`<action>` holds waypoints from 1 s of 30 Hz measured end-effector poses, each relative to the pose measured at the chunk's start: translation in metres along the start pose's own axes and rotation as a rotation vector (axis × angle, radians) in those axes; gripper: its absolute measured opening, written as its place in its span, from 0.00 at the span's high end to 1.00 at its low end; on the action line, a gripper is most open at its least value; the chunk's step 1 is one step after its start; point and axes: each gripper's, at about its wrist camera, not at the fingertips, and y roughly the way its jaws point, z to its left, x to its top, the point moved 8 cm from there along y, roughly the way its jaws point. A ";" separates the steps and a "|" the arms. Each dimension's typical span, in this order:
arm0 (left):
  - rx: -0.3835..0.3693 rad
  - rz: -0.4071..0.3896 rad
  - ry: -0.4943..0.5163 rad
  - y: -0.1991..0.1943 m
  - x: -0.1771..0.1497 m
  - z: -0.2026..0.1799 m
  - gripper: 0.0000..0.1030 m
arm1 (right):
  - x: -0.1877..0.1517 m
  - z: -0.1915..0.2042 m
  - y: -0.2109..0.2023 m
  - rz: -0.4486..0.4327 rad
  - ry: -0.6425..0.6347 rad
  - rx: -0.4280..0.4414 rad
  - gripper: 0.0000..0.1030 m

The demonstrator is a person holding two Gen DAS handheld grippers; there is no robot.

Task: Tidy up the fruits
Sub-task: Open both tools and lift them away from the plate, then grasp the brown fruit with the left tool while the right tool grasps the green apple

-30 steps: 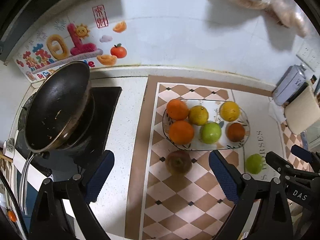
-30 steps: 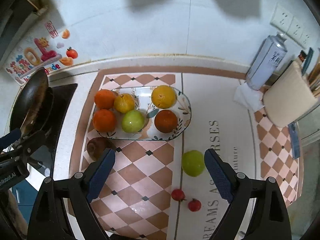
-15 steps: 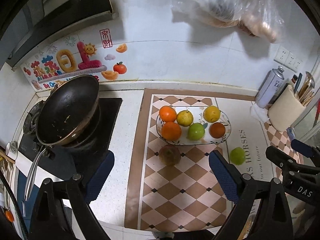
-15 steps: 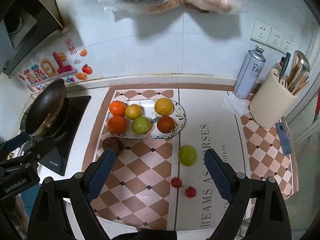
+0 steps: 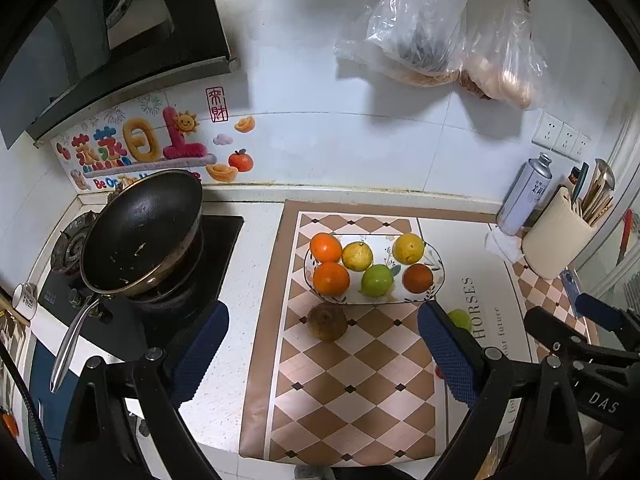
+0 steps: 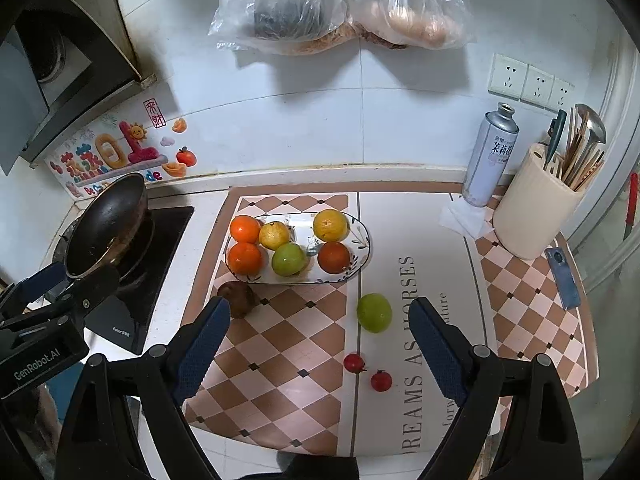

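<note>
An oval patterned plate (image 6: 360,236) (image 5: 437,258) on the checked mat holds several oranges, yellow citrus and a green apple (image 6: 288,259) (image 5: 377,280). In front of it lie a brown kiwi (image 6: 237,295) (image 5: 327,322), a loose green apple (image 6: 374,313) (image 5: 460,318) and two cherry tomatoes (image 6: 353,362) (image 6: 381,381). My right gripper (image 6: 320,348) hangs open high above the mat with nothing between its fingers. My left gripper (image 5: 322,354) is open too, empty, above the kiwi's near side. Each gripper shows at the edge of the other's view.
A black wok (image 5: 140,236) sits on the stove at the left. A spray can (image 6: 490,156), a cream utensil holder (image 6: 536,208), a folded tissue (image 6: 466,218) and a phone (image 6: 562,276) stand at the right. Plastic bags (image 6: 336,4) hang on the tiled wall.
Both grippers have risen and drawn back from the counter, so the plate and fruit look smaller and the wall bags have come into view. The fruit has not moved.
</note>
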 end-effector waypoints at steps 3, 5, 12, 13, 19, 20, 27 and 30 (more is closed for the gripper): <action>-0.003 0.005 -0.005 0.004 0.003 -0.003 0.06 | 0.004 -0.003 0.005 0.002 0.013 0.015 0.10; -0.007 0.015 -0.011 0.010 0.003 -0.004 0.06 | 0.005 -0.007 0.010 0.013 0.033 0.033 0.10; 0.028 0.116 -0.017 0.062 -0.005 0.002 0.02 | -0.011 -0.056 0.079 0.151 0.186 0.049 0.10; 0.041 0.142 -0.022 0.074 -0.008 0.005 0.02 | -0.016 -0.063 0.091 0.176 0.206 0.051 0.10; 0.071 0.316 -0.057 0.146 -0.037 0.021 0.02 | -0.050 -0.102 0.175 0.317 0.309 0.036 0.10; 0.072 0.339 -0.057 0.154 -0.041 0.021 0.02 | -0.054 -0.104 0.186 0.332 0.314 0.035 0.10; 0.056 0.527 -0.057 0.224 -0.068 0.012 0.02 | -0.072 -0.108 0.249 0.427 0.316 0.022 0.11; 0.063 0.588 -0.031 0.251 -0.078 0.006 0.02 | -0.074 -0.107 0.264 0.451 0.312 0.016 0.14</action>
